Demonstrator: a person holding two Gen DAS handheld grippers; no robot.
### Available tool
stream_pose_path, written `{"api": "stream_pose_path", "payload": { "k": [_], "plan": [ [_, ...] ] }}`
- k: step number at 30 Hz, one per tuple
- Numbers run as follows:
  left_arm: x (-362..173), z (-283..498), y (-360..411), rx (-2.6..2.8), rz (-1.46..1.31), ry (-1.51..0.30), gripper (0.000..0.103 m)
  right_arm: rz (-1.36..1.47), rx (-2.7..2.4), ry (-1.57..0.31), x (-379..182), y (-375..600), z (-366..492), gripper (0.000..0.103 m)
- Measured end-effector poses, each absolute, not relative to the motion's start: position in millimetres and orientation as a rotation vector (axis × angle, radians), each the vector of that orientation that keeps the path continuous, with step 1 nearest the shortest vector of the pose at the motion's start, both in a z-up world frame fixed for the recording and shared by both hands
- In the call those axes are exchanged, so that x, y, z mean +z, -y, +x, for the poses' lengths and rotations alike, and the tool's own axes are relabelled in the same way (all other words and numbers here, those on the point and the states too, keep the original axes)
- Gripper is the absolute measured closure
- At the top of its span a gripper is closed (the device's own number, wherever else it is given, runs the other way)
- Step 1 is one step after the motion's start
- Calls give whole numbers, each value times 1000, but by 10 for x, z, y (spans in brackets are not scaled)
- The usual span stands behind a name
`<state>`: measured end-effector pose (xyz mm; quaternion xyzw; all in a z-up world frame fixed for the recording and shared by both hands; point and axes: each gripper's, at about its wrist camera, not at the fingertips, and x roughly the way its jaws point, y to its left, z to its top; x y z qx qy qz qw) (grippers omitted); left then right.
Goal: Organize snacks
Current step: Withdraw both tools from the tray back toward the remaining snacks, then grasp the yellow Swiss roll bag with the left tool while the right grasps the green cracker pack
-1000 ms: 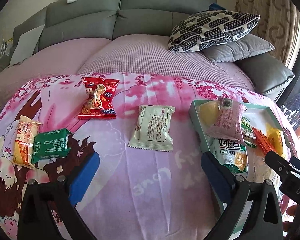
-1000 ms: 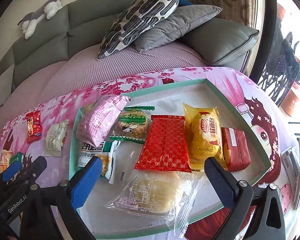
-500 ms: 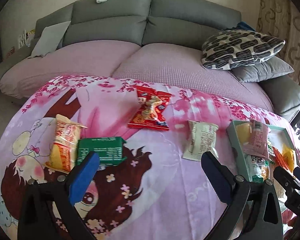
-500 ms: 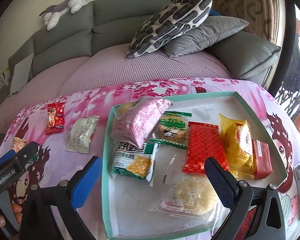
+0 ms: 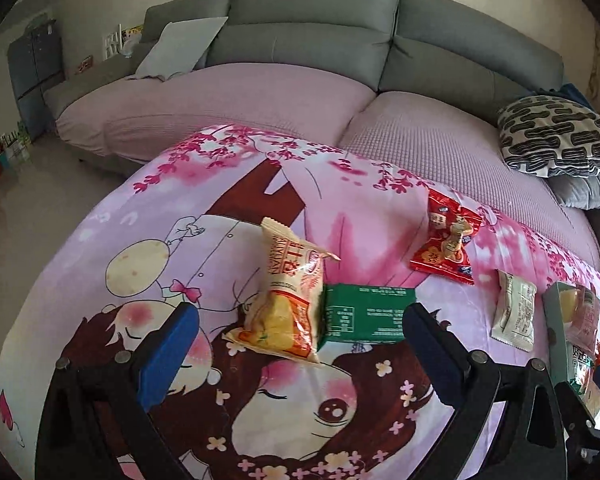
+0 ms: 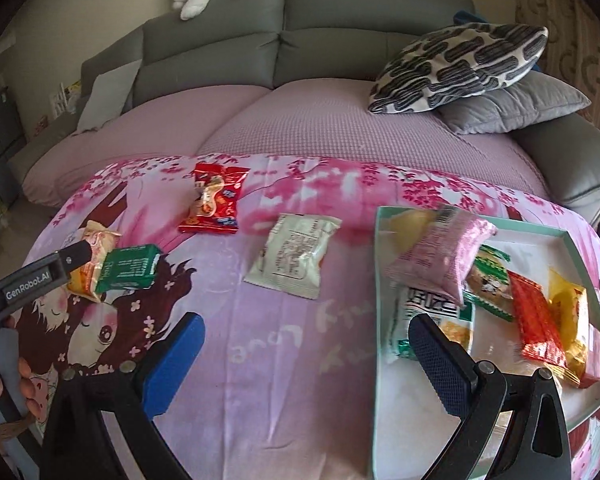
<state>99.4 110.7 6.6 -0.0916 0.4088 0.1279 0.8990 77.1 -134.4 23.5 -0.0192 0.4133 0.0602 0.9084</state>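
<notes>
Here the yellow snack bag (image 5: pixel 286 300) and green packet (image 5: pixel 364 314) lie between the left gripper's (image 5: pixel 300 344) spread, empty fingers (image 5: pixel 168 356).

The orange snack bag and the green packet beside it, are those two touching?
Touching. In the left wrist view the orange snack bag overlaps the green packet's left edge with no cloth showing between them.

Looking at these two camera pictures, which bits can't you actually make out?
- Pale yellow snack in the teal-rimmed tray: right wrist view, mostly under the pink foil packet.
- White packet with black lettering: lower part behind a gripper finger.
- Green box: left wrist view, print too small.
- Tray: left wrist view, cut off at the edge.
</notes>
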Motion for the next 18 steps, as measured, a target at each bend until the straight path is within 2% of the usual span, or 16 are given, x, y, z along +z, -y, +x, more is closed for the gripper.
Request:
{"api": "stream_pose_path", "payload": {
  "k": [18],
  "plan": [
    [-44, 1210, -1640, 277, -260, -898, 2, -105, 324, -849, -22, 116, 1176, 0]
  ]
}}
